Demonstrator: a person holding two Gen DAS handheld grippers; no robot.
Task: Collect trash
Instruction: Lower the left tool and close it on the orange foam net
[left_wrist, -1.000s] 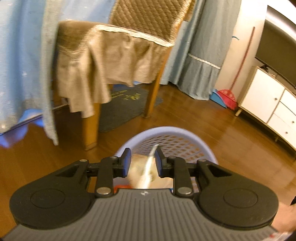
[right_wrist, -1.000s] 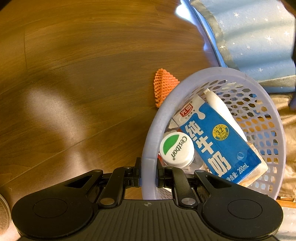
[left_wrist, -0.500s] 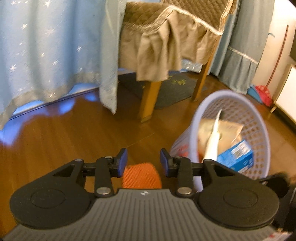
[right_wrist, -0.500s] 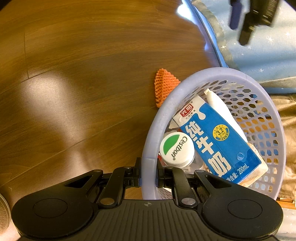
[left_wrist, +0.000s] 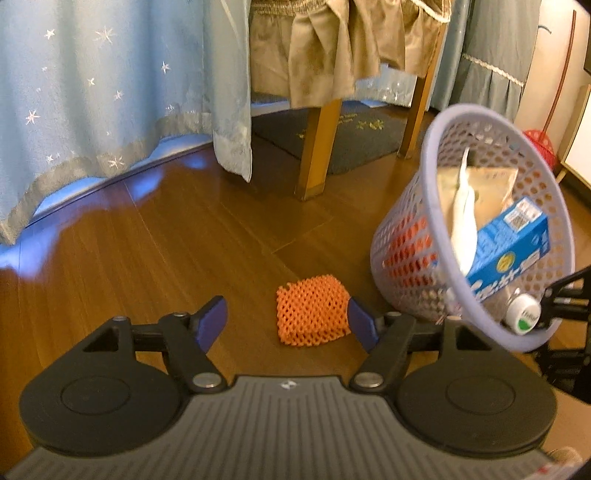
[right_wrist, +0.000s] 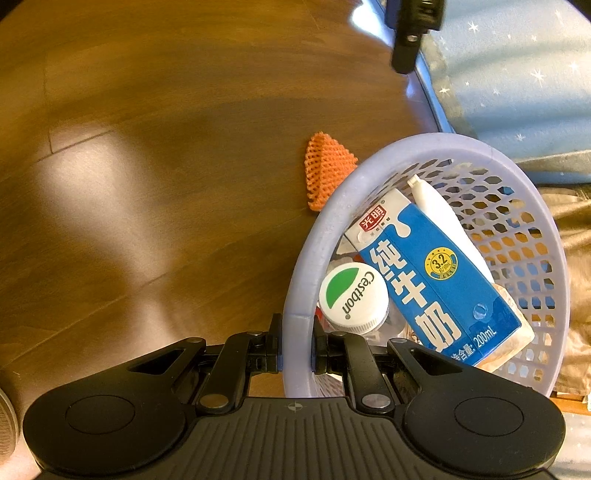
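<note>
Right wrist view: basket (right_wrist: 373, 173) rim hides part of orange net (right_wrist: 325, 166).

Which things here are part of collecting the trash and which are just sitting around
Part of the job:
orange foam net on the floor
lavender basket, holding milk carton, white tube, capped bottle
left gripper, open
right gripper, clamped on basket rim

Just there:
chair
starred curtain
dark mat
</note>
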